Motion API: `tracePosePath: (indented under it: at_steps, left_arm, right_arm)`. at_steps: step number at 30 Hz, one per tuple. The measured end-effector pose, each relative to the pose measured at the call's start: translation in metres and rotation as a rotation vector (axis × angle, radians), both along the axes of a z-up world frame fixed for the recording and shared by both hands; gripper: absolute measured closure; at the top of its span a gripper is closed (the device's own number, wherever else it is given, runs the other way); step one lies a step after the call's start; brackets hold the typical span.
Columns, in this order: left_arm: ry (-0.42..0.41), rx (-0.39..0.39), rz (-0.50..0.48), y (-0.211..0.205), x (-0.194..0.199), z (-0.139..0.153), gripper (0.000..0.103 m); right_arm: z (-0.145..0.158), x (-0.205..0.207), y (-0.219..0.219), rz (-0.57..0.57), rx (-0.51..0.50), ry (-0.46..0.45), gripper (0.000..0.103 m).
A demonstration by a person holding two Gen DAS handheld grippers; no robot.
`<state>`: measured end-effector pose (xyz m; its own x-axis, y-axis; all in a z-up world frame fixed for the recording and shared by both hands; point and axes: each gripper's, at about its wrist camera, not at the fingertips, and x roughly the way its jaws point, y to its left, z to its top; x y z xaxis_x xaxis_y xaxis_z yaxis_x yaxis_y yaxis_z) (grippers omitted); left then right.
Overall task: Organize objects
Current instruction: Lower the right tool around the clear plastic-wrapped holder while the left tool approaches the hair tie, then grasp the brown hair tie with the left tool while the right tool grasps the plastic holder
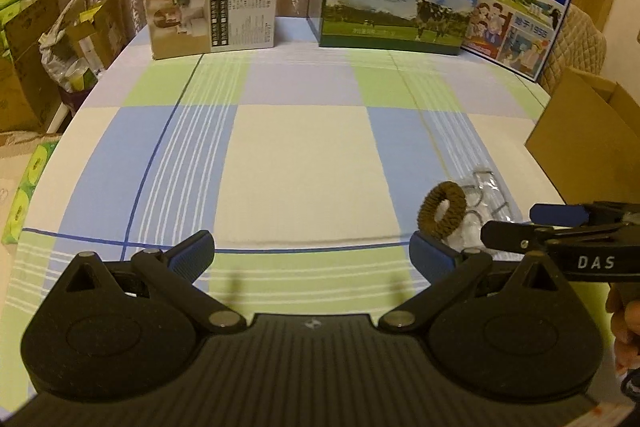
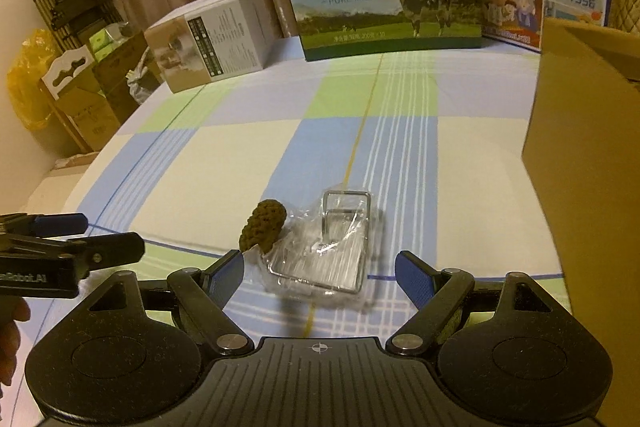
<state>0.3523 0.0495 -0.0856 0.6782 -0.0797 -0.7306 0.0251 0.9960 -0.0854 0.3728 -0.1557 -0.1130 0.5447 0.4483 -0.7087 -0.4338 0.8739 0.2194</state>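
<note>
Two small things lay together on the cloth (image 2: 248, 163) in front of you — a brown hair tie (image 2: 263, 227) and a clear packet (image 2: 332, 251) with wire hooks inside, the tie leaning against the packet's left edge. Your right gripper (image 2: 319, 277) was spread wide with nothing between its pads, and the packet sat just ahead of it, almost centred in the gap; the tie was a little left of centre, just beyond the left pad. The packet's long side ran away from you, roughly along the line in which the fingers pointed. Your left gripper (image 1: 312, 253) was also released and empty; from it the tie (image 1: 442, 211) lay far to the right, just past its right pad, not between the fingers. So the right hand was judged the nearer and the better lined up — a short reach forward and down would suit the packet. The cardboard box (image 2: 588, 147) stood to the right, the likely place for both.
</note>
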Motion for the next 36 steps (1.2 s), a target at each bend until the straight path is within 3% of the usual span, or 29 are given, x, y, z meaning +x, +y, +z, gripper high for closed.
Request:
tracePosePath:
  at_steps: [10, 28, 36]
  left_arm:
    - [0.003, 0.009, -0.002, 0.000, 0.003, -0.003, 0.001]
    - [-0.006, -0.005, -0.143, -0.042, 0.011, -0.013, 0.002]
    - [-0.015, 0.003, -0.257, -0.079, 0.024, -0.025, 0.012]
  right_arm:
    - [-0.011, 0.009, 0.009, 0.017, -0.033, 0.020, 0.049]
    - [0.004, -0.008, -0.021, -0.006, -0.179, 0.005, 0.050]
    - [0.000, -0.008, -0.032, 0.023, -0.212, -0.015, 0.050]
